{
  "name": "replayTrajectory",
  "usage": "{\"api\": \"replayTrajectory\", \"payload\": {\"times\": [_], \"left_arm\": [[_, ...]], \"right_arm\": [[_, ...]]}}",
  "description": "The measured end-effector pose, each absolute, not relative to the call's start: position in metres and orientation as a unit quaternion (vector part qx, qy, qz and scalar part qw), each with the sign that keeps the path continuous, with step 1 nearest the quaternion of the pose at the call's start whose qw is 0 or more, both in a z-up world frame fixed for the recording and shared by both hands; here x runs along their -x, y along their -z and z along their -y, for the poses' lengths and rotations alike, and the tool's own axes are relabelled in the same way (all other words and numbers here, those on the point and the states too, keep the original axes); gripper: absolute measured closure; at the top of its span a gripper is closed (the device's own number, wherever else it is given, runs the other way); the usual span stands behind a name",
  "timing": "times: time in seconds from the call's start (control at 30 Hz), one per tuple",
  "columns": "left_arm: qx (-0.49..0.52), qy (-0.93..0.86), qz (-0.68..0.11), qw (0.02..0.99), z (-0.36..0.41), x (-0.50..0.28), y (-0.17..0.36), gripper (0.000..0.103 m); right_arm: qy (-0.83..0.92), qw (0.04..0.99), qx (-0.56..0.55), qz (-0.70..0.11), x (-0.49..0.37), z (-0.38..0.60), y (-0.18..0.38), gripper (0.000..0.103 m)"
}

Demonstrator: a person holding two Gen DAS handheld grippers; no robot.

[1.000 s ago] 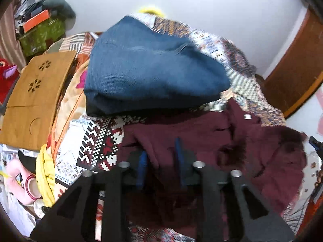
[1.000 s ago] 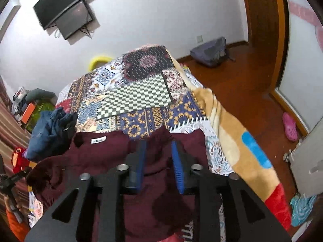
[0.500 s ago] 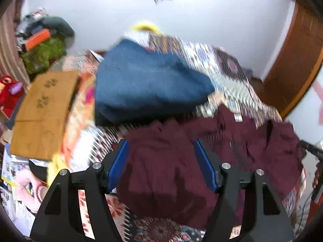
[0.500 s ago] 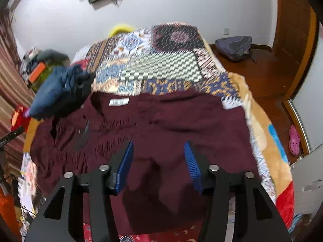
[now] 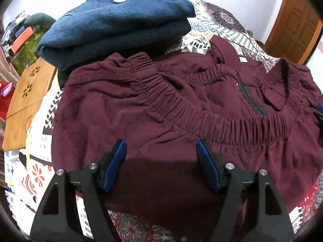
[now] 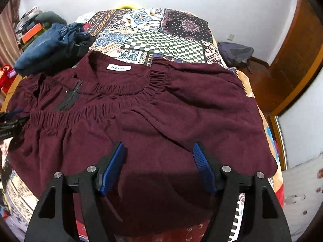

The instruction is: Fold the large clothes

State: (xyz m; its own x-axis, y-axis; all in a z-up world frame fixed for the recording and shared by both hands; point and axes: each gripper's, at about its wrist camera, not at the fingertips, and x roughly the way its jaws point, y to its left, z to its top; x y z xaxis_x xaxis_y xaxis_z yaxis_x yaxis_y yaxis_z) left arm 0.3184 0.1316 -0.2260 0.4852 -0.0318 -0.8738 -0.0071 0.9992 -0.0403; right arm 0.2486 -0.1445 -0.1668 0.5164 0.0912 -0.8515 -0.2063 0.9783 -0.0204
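A dark maroon garment (image 5: 141,104) with gathered elastic bands and a black zipper (image 5: 252,98) lies spread flat on the patchwork bed cover (image 6: 161,36). Its white label (image 6: 118,68) shows near the collar. My left gripper (image 5: 160,144) hovers over the left part of the maroon garment (image 6: 181,104). Its jaws are opening and the blue pads pinch no cloth. My right gripper (image 6: 157,144) stands over the right part, jaws likewise opening, nothing pinched between them. Each gripper's tip shows at the edge of the other view.
A folded blue garment (image 5: 117,26) sits at the far left of the bed, touching the maroon one. A wooden board (image 5: 26,100) lies left of the bed. A dark backpack (image 6: 236,52) rests on the floor near the wooden door (image 5: 292,20).
Both grippers were shut on bunched maroon cloth a second ago; both have opened and sunk closer. The garment now lies spread flat.
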Motion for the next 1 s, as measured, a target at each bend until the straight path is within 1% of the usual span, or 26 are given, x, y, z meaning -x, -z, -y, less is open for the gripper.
{"api": "replayTrajectory", "payload": {"times": [0.1, 0.23, 0.37, 0.47, 0.57, 0.77, 1.0], "left_arm": [[0.041, 0.009, -0.498, 0.866, -0.144, -0.307, 0.212, 0.032], [0.082, -0.014, -0.467, 0.881, -0.164, -0.285, 0.191, 0.032], [0.146, -0.051, -0.438, 0.885, -0.197, -0.263, 0.177, 0.031], [0.199, -0.064, -0.432, 0.877, -0.219, -0.25, 0.179, 0.029], [0.258, -0.054, -0.442, 0.857, -0.236, -0.242, 0.192, 0.028], [0.398, 0.0, -0.455, 0.797, -0.247, -0.243, 0.238, 0.028], [0.46, 0.018, -0.465, 0.757, -0.239, -0.275, 0.28, 0.028]], "right_arm": [[-0.098, 0.872, 0.044, -0.477, -0.244, 0.138, 0.16, 0.036], [-0.117, 0.879, 0.043, -0.46, -0.238, 0.124, 0.146, 0.036], [-0.142, 0.884, 0.046, -0.443, -0.232, 0.104, 0.133, 0.035], [-0.164, 0.883, 0.048, -0.437, -0.231, 0.087, 0.13, 0.033], [-0.183, 0.877, 0.057, -0.441, -0.23, 0.068, 0.134, 0.032], [-0.201, 0.857, 0.08, -0.468, -0.231, 0.043, 0.159, 0.032], [-0.197, 0.838, 0.08, -0.502, -0.233, 0.045, 0.182, 0.032]]}}
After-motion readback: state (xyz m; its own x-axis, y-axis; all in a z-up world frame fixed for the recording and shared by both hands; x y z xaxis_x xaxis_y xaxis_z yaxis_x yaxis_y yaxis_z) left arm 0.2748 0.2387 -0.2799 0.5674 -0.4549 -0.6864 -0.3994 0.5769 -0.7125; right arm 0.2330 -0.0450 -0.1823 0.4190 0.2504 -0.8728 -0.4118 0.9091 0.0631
